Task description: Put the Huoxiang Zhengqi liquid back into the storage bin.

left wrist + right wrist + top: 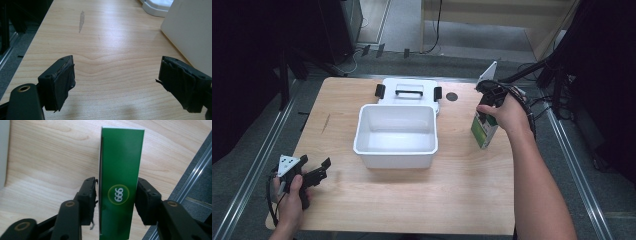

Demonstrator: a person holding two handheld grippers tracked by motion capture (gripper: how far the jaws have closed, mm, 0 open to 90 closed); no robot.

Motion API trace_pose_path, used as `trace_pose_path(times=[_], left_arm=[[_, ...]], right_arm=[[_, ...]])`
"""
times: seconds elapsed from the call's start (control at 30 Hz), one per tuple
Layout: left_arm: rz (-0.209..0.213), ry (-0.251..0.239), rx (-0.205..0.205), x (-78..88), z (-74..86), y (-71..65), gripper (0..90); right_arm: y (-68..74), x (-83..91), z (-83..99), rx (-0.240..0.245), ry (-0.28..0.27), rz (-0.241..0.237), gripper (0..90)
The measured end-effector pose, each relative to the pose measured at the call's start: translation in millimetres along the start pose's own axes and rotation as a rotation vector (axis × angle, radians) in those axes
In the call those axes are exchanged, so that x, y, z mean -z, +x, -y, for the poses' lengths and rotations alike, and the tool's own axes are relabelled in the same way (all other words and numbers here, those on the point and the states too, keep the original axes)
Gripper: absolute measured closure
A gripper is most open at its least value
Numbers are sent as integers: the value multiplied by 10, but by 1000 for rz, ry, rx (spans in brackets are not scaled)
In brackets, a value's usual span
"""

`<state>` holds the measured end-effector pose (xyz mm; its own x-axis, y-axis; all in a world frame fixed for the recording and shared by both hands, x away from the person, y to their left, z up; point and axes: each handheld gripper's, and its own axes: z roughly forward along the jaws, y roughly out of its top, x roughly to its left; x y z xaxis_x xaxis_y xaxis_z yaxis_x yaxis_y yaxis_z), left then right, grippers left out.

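Note:
A green carton point(484, 132) with a round "999" mark point(118, 194) stands upright near the table's right edge, to the right of the white bin. My right gripper point(486, 107) comes at it from above and is shut on the green carton point(122, 157), one jaw pressing each narrow side. I cannot tell whether the carton's base touches the wood. My left gripper point(316, 161) is held at the table's front left corner, open, with nothing between its jaws point(117, 67) but bare wood.
An open, empty white bin point(358, 135) sits mid-table, its wall at the right of the left gripper view point(190, 32). Its lid point(409, 82) with black clips lies just behind it. A dark round hole point(452, 96) marks the wooden table point(412, 200).

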<state>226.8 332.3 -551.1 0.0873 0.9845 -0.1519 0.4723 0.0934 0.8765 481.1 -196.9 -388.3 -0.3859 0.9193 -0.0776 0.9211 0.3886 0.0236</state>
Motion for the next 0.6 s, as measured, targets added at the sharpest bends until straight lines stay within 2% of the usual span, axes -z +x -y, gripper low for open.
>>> trace_pose_path(times=[0.13,0.3,0.6], left_arm=[[0,0,0,0,0,0,140],[1,0,0,0,0,0,140],[1,0,0,0,0,0,140]], right_arm=[[1,-32,-4,-5,3,-6,558],[0,-92,-6,-8,1,-8,606],[-27,-81,10,-27,-2,-26,645]])
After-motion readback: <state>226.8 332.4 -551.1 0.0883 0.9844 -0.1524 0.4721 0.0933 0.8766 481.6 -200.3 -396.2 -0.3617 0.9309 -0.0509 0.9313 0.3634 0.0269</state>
